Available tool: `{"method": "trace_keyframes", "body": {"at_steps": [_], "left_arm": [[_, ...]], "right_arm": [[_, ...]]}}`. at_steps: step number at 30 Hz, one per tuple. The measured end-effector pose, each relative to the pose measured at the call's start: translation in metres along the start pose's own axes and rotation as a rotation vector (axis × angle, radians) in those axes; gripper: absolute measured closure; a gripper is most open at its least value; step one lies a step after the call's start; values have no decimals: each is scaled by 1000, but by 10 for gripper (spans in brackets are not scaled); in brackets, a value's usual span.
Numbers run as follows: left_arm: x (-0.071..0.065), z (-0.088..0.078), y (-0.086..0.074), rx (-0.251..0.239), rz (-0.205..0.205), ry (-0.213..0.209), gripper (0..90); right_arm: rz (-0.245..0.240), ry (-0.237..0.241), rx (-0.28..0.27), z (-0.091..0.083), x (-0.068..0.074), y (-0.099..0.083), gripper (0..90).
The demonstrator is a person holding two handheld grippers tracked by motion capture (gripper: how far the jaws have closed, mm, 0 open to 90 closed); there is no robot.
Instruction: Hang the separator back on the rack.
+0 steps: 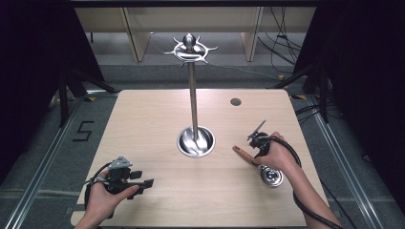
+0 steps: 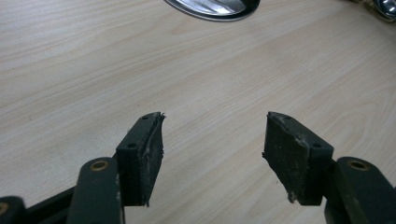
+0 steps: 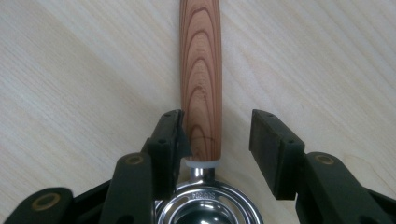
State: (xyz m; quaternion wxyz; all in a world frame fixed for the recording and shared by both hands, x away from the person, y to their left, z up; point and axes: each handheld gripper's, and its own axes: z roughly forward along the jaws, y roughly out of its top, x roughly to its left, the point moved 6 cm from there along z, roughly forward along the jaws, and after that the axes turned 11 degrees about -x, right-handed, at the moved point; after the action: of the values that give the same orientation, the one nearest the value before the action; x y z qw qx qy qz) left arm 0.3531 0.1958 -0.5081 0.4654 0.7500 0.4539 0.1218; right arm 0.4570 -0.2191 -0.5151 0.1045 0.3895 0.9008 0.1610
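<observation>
A metal stand (image 1: 193, 95) with a round, dished steel base (image 1: 196, 141) and a crown of curved hooks (image 1: 190, 49) at its top is taken as the landmark; it is seen upright near the middle of the pale wooden table (image 1: 143, 119). The tool in hand is a portafilter-like utensil (image 1: 260, 164), with a wooden handle (image 3: 201, 79) and a polished steel head (image 3: 205, 205); it is found lying flat on the table to the right of the stand's base and somewhat nearer the person, well apart from it. Its handle tip is pointed toward the base, and its steel head (image 1: 271, 177) lies farther from the base. The right gripper (image 3: 217, 140) is held directly over the handle, just where the wood meets a white collar (image 3: 201, 163) at the steel neck. Its jaws are spread: one pad is seen at or against the side of the handle, while a clear gap is left on the other side, so the handle is bracketed but not pinched. The left gripper (image 2: 212, 154) is held low over bare table to the left of the base and nearer the person, well apart from it, its jaws spread wide with nothing between them. The base's rim (image 2: 210, 7) is noted at the far edge of the left gripper view.
</observation>
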Motion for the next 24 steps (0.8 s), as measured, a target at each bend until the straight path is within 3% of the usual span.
{"method": "trace_keyframes", "body": {"at_steps": [4,8,10,14,15,18,19,21,24], "left_arm": [[0,1,0,5,2,2,369],[1,1,0,9,8,0,369],[0,2,-1,7,-1,2,369],[0,2,-1,7,0,2,369],[0,2,-1,7,-1,3,369],[1,2,-1,7,1,4,369],[1,2,-1,7,1,4,369],[1,1,-1,8,8,13,368],[0,1,-1,8,0,10,369]], "right_arm": [[-1,18,30,4,2,-2,543],[-34,29,54,8,3,-5,552],[0,28,75,10,7,-7,562],[-6,25,71,13,7,-7,587],[-29,32,64,14,5,-7,596],[-14,31,80,13,6,-7,608],[-41,30,75,14,4,-7,618],[-17,29,95,14,6,-7,630],[-19,26,107,15,5,-7,639]]}}
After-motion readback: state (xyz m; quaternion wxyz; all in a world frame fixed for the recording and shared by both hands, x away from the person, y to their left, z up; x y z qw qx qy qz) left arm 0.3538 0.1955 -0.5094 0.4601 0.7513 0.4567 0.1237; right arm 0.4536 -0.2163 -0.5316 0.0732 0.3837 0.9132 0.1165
